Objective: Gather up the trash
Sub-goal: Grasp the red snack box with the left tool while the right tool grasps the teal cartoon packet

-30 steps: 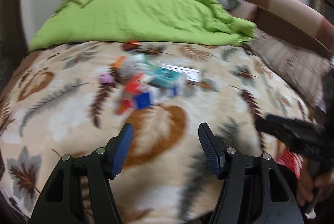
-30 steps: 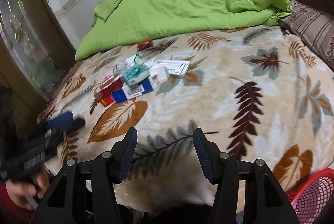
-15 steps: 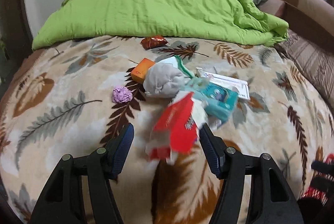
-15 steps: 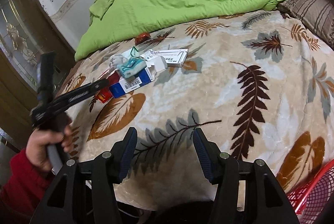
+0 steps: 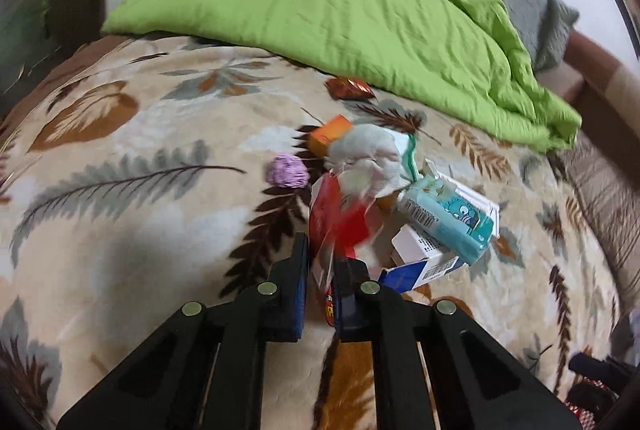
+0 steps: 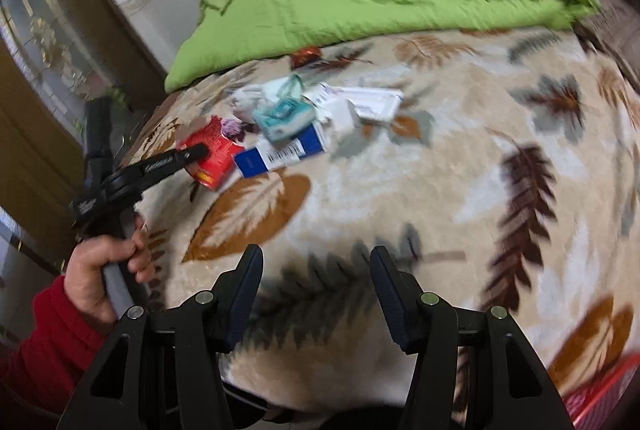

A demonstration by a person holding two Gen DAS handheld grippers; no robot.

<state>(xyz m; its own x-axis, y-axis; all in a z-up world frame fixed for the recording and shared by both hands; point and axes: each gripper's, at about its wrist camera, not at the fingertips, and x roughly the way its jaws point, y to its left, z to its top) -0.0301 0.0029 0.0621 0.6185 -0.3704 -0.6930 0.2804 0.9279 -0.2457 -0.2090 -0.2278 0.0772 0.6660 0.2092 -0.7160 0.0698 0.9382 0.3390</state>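
Your left gripper [image 5: 320, 294]: jaws closing on red wrapper [image 5: 340, 230], near edge of trash pile. Basket [image 6: 600, 386] lies by your right gripper [image 6: 316, 294], jaws apart, empty: carry rightward.

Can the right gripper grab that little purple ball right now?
Probably not yet. The right gripper hangs open over bare blanket, and the purple ball lies beyond the red box the left gripper is closing on.
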